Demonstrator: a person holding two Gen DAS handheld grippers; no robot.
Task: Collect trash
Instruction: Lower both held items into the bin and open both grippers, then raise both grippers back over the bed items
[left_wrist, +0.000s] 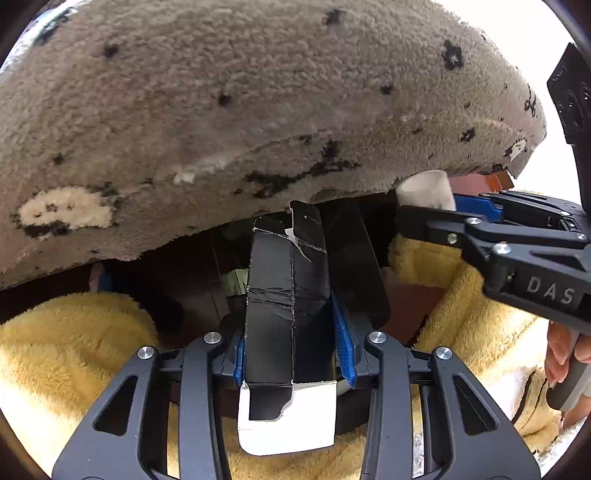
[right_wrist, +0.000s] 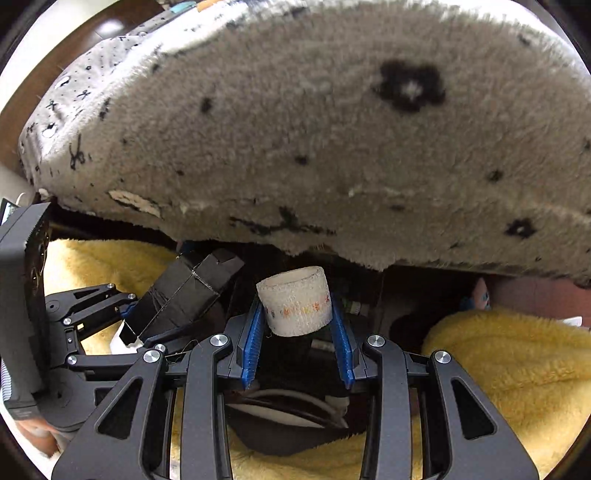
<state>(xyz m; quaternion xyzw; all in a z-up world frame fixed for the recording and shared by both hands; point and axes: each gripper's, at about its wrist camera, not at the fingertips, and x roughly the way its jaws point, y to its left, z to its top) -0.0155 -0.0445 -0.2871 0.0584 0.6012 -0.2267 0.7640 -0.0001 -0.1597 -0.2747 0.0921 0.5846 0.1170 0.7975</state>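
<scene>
- The left gripper (left_wrist: 291, 314) is clamping a black box (left_wrist: 286, 295) between its jaws, flaps sticking out both ends.
- The right gripper (right_wrist: 297, 317) is pinching a white roll (right_wrist: 295, 301) at its fingertips.
- Both pieces of trash are being carried, I judge; next they need a bin, and none is showing.
- A grey rug (left_wrist: 240, 110) is hanging ahead of both jaws, hiding what lies beyond.
- Yellow fleece (right_wrist: 509, 362) is lying beneath; the dark gap ahead is hard to read.
</scene>
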